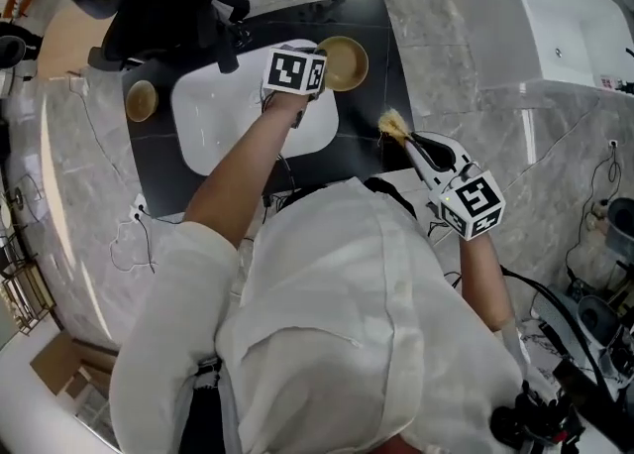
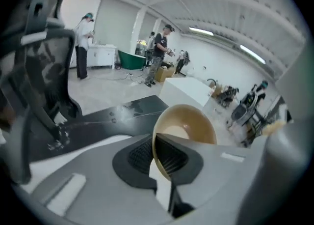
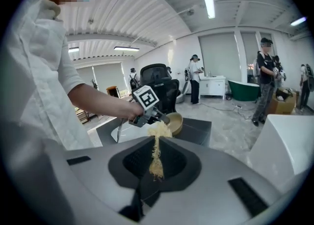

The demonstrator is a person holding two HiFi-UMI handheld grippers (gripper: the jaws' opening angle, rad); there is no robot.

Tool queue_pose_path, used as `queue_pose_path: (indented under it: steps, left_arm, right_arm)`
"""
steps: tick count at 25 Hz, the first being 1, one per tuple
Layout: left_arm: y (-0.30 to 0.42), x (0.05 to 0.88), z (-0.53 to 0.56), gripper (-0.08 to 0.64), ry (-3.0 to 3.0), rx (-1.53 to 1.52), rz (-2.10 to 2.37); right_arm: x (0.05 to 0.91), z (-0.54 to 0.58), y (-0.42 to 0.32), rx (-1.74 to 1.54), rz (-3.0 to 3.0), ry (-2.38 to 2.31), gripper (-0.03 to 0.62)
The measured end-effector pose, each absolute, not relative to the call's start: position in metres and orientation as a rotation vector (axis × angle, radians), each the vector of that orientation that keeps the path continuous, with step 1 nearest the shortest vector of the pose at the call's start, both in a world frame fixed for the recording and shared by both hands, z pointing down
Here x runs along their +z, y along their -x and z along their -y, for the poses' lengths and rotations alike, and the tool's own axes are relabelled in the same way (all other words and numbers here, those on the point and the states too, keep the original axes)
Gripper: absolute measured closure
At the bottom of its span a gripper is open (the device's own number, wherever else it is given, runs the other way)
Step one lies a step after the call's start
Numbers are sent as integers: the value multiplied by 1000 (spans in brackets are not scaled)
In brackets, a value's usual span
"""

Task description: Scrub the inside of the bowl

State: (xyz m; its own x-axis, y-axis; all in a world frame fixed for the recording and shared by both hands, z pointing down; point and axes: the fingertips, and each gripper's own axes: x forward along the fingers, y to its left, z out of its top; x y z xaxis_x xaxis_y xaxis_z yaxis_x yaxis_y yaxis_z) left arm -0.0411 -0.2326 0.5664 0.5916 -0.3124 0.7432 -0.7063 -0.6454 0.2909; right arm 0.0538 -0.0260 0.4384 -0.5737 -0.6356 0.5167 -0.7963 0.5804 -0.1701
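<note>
- Head view: the bowl [image 1: 347, 61] is at the far edge of the black mat [image 1: 367, 160], just right of a white tray [image 1: 213, 130]. The left gripper [image 1: 323, 73] meets its left rim. The right gripper [image 1: 409, 141], nearer and to the right, carries a straw scrubber [image 1: 393, 125].
- Left gripper view: both jaws are clamped on the bowl's rim, one pad inside and one outside.
- Right gripper view: the jaws pinch the scrubber, and the bowl lies beyond it.

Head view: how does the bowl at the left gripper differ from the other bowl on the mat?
The held bowl is the larger; the other bowl is smaller. The held bowl has its rim clamped between the jaws of the left gripper; the other bowl stands free, left of the white tray. Both are tan and round.
</note>
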Motion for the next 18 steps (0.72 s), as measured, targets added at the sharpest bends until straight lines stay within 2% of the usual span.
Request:
queue_pose_path:
  steps: [8,18]
  left_arm:
    - [62,519,183,551,-2451,1311,964]
    - [62,503,162,551,-2402,1407,1118]
  right_arm:
    - [419,78,-16,190,2442,-792,568]
    - [449,113,24,-148,2194,-597,568]
